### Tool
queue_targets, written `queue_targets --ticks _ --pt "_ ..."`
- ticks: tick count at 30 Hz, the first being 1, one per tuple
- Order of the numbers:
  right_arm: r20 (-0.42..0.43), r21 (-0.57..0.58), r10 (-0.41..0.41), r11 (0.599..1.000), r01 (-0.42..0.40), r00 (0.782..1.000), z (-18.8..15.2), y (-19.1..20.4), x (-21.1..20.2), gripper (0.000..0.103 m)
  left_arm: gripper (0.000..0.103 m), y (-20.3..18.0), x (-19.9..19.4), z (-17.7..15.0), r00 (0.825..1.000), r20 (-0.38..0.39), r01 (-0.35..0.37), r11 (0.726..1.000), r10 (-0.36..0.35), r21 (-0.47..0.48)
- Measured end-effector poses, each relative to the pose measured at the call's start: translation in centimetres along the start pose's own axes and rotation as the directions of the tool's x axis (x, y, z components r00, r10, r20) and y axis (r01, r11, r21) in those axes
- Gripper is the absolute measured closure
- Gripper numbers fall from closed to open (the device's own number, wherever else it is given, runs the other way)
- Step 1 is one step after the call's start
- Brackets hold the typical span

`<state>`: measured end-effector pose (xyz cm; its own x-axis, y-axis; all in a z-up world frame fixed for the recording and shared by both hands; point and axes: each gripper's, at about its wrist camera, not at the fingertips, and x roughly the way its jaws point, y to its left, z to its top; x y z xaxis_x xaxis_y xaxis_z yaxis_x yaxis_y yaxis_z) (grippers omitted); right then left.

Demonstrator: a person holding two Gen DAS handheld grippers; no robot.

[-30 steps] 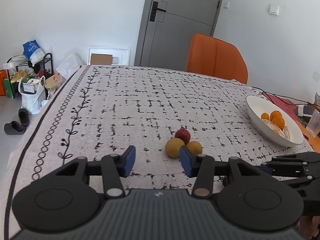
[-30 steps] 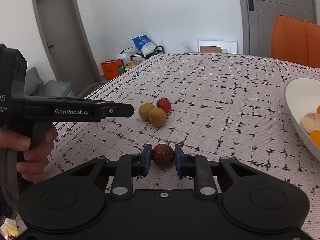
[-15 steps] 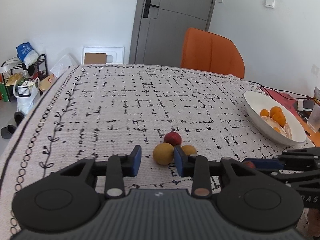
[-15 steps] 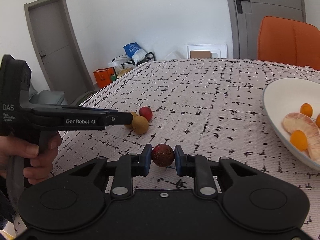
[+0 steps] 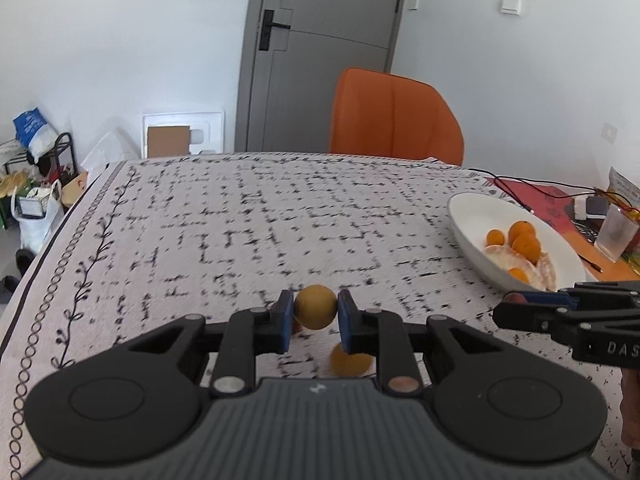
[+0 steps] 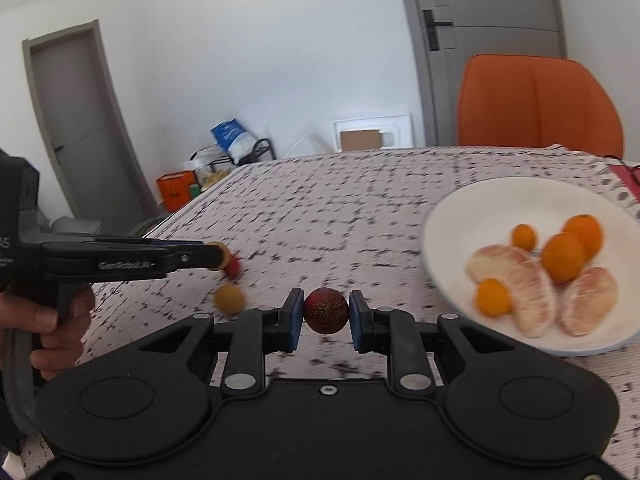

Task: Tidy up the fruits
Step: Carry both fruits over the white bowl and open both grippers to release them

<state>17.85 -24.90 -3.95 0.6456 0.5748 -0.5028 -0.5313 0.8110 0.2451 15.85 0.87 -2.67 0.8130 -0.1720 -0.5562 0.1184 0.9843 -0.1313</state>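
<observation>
The left gripper [image 5: 316, 314] is clenched across the middle of a yellow-brown fruit [image 5: 316, 306], its jaws having just closed on it; a second yellow fruit [image 5: 350, 362] lies below and behind the pads; the right gripper [image 6: 325, 314] pinches a dark red fruit [image 6: 325, 310], the white bowl [image 6: 452, 208] just right of it; both fruits look small, round, light and smooth-skinned, likely to roll or squirt out unless held across the widest part.

Both grippers are matte black with blue-padded fingers [image 6: 295, 316], round side discs, silver screws; white "GenRobot.AI" lettering marks the left gripper [image 6: 218, 256].
</observation>
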Motion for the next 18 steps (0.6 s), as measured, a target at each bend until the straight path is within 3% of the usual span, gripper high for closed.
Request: queue_targets --ticks 18 --pt "0.070 0.069 -0.084 0.994 0.079 0.994 0.2 -5.3 -3.0 0.081 0.081 -5.9 1.5 2.4 0.997 0.018 0.074 0.993 -0.076 0.088"
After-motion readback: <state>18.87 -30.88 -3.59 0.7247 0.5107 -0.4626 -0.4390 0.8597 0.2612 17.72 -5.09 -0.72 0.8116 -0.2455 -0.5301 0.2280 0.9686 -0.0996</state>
